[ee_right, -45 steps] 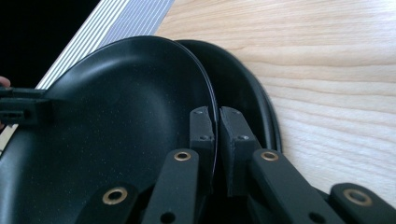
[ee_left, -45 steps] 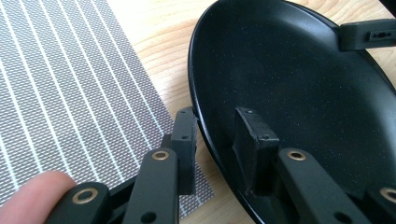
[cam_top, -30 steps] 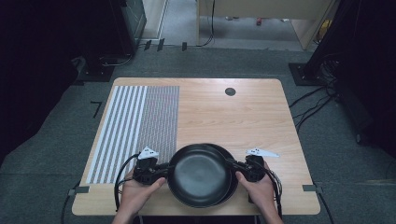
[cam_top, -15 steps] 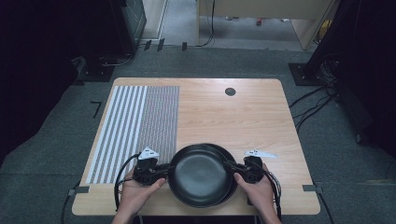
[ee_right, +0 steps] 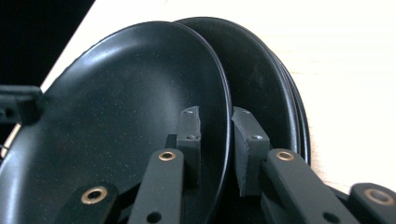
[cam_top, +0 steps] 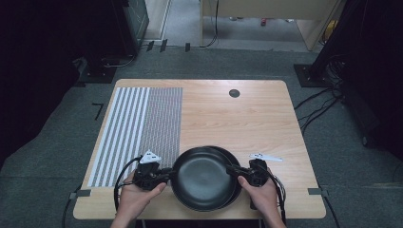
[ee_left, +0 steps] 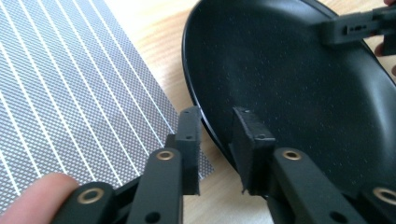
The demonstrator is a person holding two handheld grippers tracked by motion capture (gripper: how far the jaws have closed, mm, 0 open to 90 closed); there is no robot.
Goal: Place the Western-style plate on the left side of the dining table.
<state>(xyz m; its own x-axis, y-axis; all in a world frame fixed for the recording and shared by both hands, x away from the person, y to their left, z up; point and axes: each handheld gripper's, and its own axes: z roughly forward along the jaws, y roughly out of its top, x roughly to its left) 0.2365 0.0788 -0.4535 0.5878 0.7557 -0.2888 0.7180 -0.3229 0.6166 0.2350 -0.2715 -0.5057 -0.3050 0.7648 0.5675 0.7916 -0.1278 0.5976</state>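
A stack of black plates [cam_top: 236, 191] lies near the front edge of the wooden table [cam_top: 237, 118]. The top plate [cam_top: 199, 183] sits shifted to the left over the others. My left gripper [cam_top: 170, 173] holds its left rim: in the left gripper view [ee_left: 217, 126] the rim runs between the jaws, one outside and one inside the plate [ee_left: 303, 107]. My right gripper [cam_top: 234, 169] clamps the right rim. In the right gripper view [ee_right: 215, 126] the top plate [ee_right: 121, 116] passes between the jaws, with the lower plates [ee_right: 266, 88] behind. The right gripper [ee_left: 355, 28] shows across the plate.
A grey striped mat [cam_top: 142, 128] covers the table's left part, its corner close to my left gripper [ee_left: 70, 93]. A small dark round spot [cam_top: 234, 93] marks the far side. Bare wood stretches behind the plates. The table's front edge is just under the hands.
My right gripper has edged slightly left along with its hand. The top plate and the left gripper stay about where they were.
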